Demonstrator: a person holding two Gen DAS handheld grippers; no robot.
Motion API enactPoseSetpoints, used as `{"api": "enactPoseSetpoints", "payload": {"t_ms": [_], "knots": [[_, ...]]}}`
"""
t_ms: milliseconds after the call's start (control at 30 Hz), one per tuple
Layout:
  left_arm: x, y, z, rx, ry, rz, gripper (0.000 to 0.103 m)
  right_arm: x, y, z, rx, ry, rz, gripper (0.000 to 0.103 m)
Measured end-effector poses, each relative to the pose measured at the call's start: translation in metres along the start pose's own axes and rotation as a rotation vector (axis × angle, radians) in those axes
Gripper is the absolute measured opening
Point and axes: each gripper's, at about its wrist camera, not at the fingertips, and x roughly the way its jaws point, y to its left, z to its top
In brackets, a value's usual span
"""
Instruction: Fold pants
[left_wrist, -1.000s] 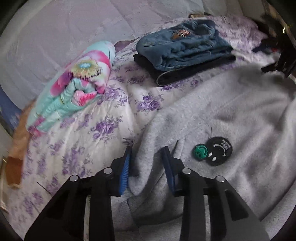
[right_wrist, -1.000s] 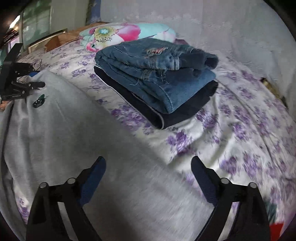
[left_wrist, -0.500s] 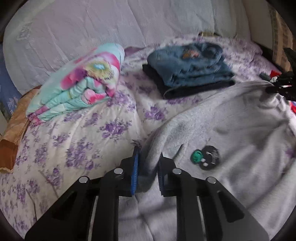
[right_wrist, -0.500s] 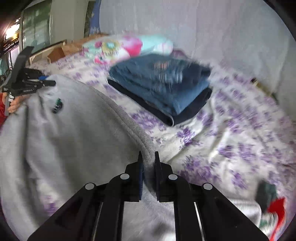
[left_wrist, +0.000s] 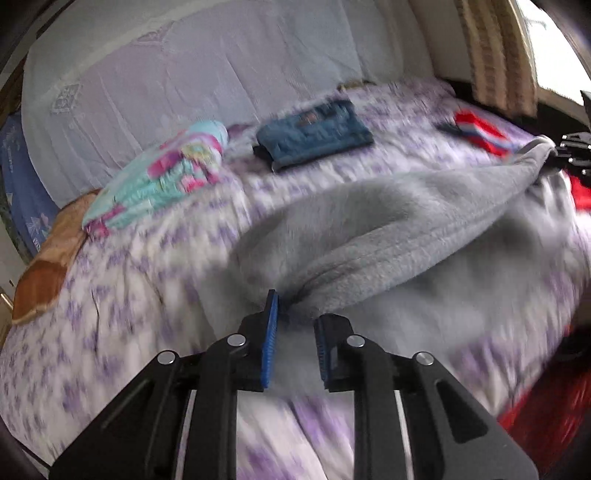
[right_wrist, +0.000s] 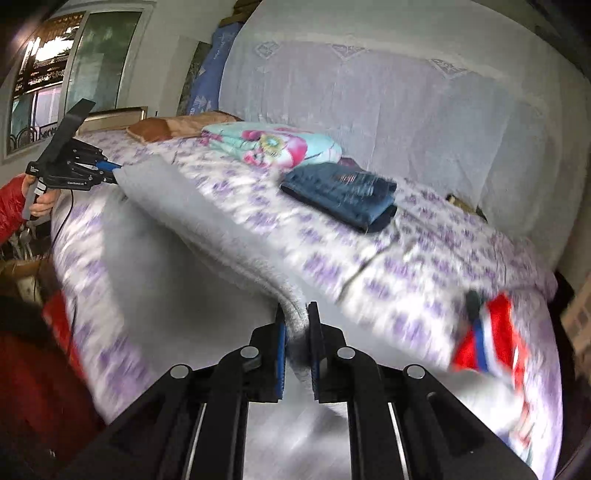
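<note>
You have the grey pants (left_wrist: 388, 225) pinched at both ends of one edge, and that edge is what the next move turns on. In the left wrist view your left gripper (left_wrist: 295, 332) sits at bottom centre, jaws closed down on a bunched corner of the grey fleece; the cloth runs from there up and to the right across the frame to your right gripper (left_wrist: 572, 147) at the far right edge. In the right wrist view it mirrors: the right gripper (right_wrist: 296, 332) at bottom centre is clamped on a thick rolled hem, and the taut edge climbs to the upper left, ending at the left gripper (right_wrist: 74, 170).

So the long axis of the pants (right_wrist: 192, 221) runs hand to hand, stretched and lifted off the flowered bedspread (left_wrist: 129, 295), with the rest of the fabric sagging below it. Neither hand is nearer; each owns one end. Fast blur hides finer detail. To my eye, the fold needs both ends carried the same way together, keeping the edge tight, and clear of the folded jeans (right_wrist: 340, 195) further back.
</note>
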Motion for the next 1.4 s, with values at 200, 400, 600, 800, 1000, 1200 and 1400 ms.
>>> {"api": "enactPoseSetpoints", "payload": {"t_ms": [200,400,600,800,1000,1200,1400], "knots": [[0.006,-0.001,-0.048,-0.124,0.063,-0.012,0.019,-0.001,0.028,-0.046,0.026,0.034,-0.017,0.011],[-0.021,0.025,-0.045,-0.307,-0.029,-0.135,0.023,-0.013,0.03,-0.039,0.012,0.008,-0.043,0.011],[-0.037,0.008,-0.015,-0.334,-0.113,-0.21,0.051,0.007,0.047,-0.068,0.025,0.099,-0.025,0.011],[-0.027,-0.029,0.042,-0.329,-0.14,-0.221,0.089,0.012,0.06,-0.073,-0.007,0.12,-0.07,0.012],[0.076,-0.034,0.013,-0.394,0.197,-0.122,0.092,0.012,0.072,-0.081,-0.039,0.103,-0.132,0.014],[0.054,-0.039,0.0,-0.386,0.138,-0.092,0.091,0.008,0.069,-0.081,-0.014,0.105,-0.133,0.02],[-0.001,-0.033,0.021,-0.37,-0.049,-0.16,0.093,-0.045,0.03,-0.039,0.173,-0.094,-0.031,0.065]]}}
